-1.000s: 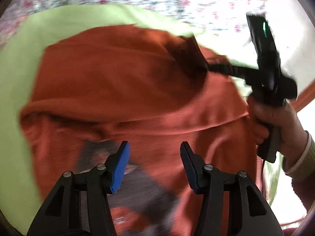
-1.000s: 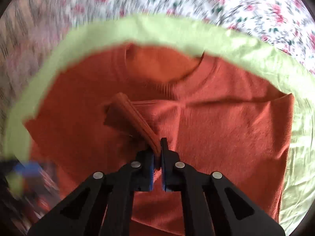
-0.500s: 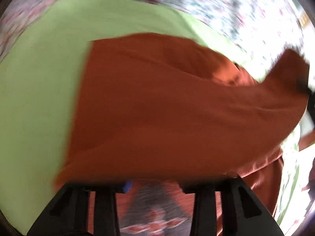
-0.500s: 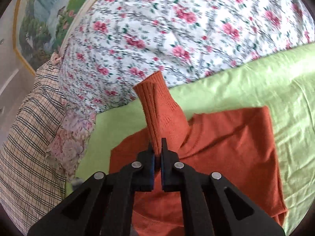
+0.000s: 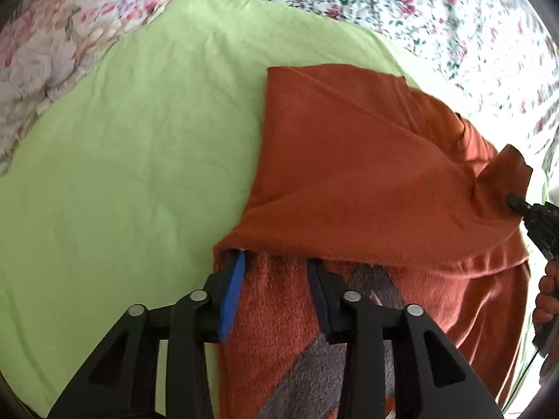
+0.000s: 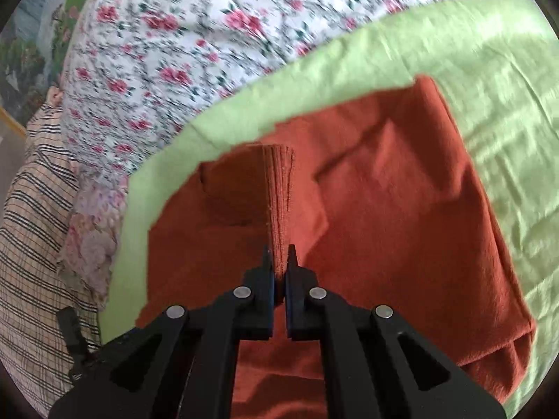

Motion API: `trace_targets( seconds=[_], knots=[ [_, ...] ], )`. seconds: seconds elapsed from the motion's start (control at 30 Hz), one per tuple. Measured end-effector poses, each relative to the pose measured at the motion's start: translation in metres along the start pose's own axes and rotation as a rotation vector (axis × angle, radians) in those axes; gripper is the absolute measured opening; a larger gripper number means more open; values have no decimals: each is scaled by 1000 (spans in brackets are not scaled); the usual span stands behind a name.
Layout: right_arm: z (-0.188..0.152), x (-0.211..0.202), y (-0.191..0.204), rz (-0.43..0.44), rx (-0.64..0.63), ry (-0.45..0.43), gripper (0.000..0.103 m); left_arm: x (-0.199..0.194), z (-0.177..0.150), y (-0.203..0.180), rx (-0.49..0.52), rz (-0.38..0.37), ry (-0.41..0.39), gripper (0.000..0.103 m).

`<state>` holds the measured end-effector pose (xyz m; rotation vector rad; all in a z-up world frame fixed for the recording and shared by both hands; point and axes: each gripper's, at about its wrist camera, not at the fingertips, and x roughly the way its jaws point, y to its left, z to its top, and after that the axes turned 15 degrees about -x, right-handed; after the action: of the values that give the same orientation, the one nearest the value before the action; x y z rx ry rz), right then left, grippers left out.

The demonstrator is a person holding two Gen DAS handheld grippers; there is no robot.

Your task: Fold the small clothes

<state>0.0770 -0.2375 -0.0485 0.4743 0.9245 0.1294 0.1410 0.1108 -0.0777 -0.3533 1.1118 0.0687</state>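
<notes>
Left wrist view: looking down along the left gripper (image 5: 277, 262), jaws partly apart and just been opening, tips tucked under a draped fold of the rust-orange sweater (image 5: 349, 174), pads pressing on nothing visible; between the two fingers, more of the same garment with a grey printed patch; to the left of the fingers, bare green sheet (image 5: 122, 157); beyond the sweater, floral bedding (image 5: 384, 0); far out to the right of the fingers, the ribbed cuff (image 5: 506, 167) pinched by the right gripper (image 5: 513, 202), with a hand (image 5: 546, 296) below it at the frame edge. Right wrist view: right gripper (image 6: 278, 255) clamped tight on the ribbed cuff (image 6: 279, 192), which stands up straight ahead of the fingertips; sweater (image 6: 401, 227) spread beneath and to both sides of the fingers, lying on the green sheet (image 6: 489, 70); floral bedding (image 6: 174, 52) further ahead and to the left; striped checked cloth (image 6: 31, 227) far left of the fingers
</notes>
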Motion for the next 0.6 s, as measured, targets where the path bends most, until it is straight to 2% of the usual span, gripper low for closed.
trace_targets(
  seconds=[0.03,0.07,0.2,0.3,0.33,0.47,0.5,0.53,0.6],
  knots=[
    [-4,1,-3,-7,11,13,6,-2,-2,-1,9,19,-8,53],
    [-8,1,-7,-13,21,24,6,-4,-5,0,19,43,-22,56],
    [-25,3,-23,-38,80,70,8,-14,-8,11,25,89,-55,59],
    [-33,3,-34,-56,118,87,21,-5,-1,17,11,126,-63,62],
    [-34,3,-37,-59,133,84,22,0,1,20,4,137,-60,62],
    [-32,3,-43,-66,144,64,21,18,5,24,-22,159,-25,61],
    [-29,2,-41,-67,128,65,10,19,5,25,-34,156,-23,60],
    [-23,-4,-36,-64,96,41,6,18,6,26,-44,153,-25,59],
    [-13,-24,-24,-46,29,-53,6,19,6,29,-61,146,-21,57]
  ],
)
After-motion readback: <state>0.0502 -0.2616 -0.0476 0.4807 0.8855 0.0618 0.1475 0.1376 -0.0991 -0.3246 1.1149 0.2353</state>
